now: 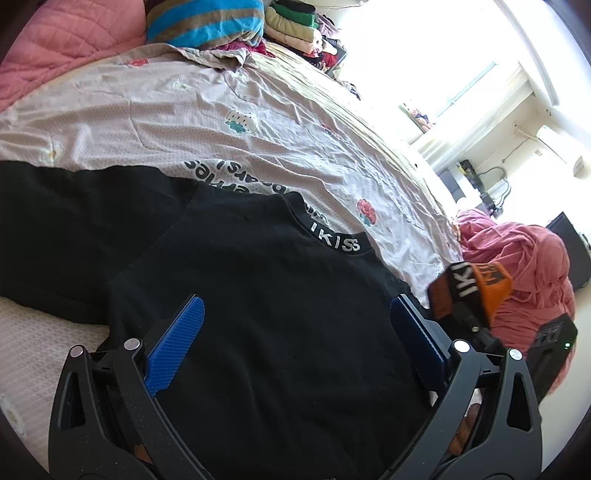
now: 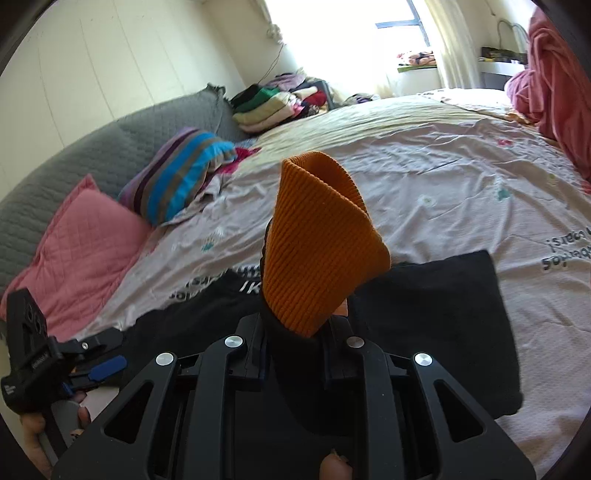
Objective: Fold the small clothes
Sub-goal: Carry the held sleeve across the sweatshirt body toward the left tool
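Left gripper hangs over the black garment with its ribbed blue pads spread wide and nothing between them. That garment lies flat on the wrinkled, pale printed bedsheet, its knit collar band lettered in white. At the right of this view, the right gripper lifts an orange ribbed cuff with the same lettered black band. Beyond it sits a heap of pink cloth; a quilted pink pillow and a striped blanket roll lie at the far end of the bed.

From the right wrist, the right gripper is pinched on the garment's sleeve: black fabric fills the narrow gap between its jaws, and the orange ribbed cuff stands up from it as a soft folded cone. Behind the cuff, the rest of the black garment lies smooth and dark on the bedsheet. Low at the left, the left gripper shows one blue pad. A stack of folded clothes rests by the grey quilted headboard.
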The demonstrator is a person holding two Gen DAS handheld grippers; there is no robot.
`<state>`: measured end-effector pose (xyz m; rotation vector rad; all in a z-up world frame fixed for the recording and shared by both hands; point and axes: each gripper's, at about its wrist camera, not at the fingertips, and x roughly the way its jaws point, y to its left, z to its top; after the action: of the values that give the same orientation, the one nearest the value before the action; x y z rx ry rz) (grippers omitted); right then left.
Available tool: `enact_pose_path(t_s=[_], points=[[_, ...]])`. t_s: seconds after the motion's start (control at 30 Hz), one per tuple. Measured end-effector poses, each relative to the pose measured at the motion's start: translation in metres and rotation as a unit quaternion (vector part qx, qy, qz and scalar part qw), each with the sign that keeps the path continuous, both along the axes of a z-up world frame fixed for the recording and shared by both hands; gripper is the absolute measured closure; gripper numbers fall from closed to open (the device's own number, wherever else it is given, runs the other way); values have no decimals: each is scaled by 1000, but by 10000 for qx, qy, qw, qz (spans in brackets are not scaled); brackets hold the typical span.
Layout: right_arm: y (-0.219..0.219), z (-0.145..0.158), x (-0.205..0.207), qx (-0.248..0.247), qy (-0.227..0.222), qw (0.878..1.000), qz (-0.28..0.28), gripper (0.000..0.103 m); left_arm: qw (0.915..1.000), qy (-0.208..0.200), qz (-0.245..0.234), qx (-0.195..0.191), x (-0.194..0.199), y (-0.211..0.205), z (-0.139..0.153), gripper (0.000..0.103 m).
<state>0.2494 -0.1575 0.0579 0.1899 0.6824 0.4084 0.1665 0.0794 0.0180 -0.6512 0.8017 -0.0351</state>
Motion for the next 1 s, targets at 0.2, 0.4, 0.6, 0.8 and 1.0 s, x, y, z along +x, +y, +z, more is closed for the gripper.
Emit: enact_pose_path(t_s=[0.2,0.4,0.6,0.8,1.0], points=[[31,-19,5,-199,184,9990,357,81,9995,94,33,-306,2,7,-11,8],[52,-37,2,-125,513,9956,776,68,9977,124,-95,-654,6,7,-26,8],[45,-31,-12,-34,474,9951,868,62,9956,180,-308,-866,10,-1,-38,19],[18,-26,-20,121,531,9967,603,62,9935,354,-683,-843,20,-25,-50,48],[-3,-23,-24,208,552,9975,396,62,9944,516,-807,-436,32,-47,-60,83]])
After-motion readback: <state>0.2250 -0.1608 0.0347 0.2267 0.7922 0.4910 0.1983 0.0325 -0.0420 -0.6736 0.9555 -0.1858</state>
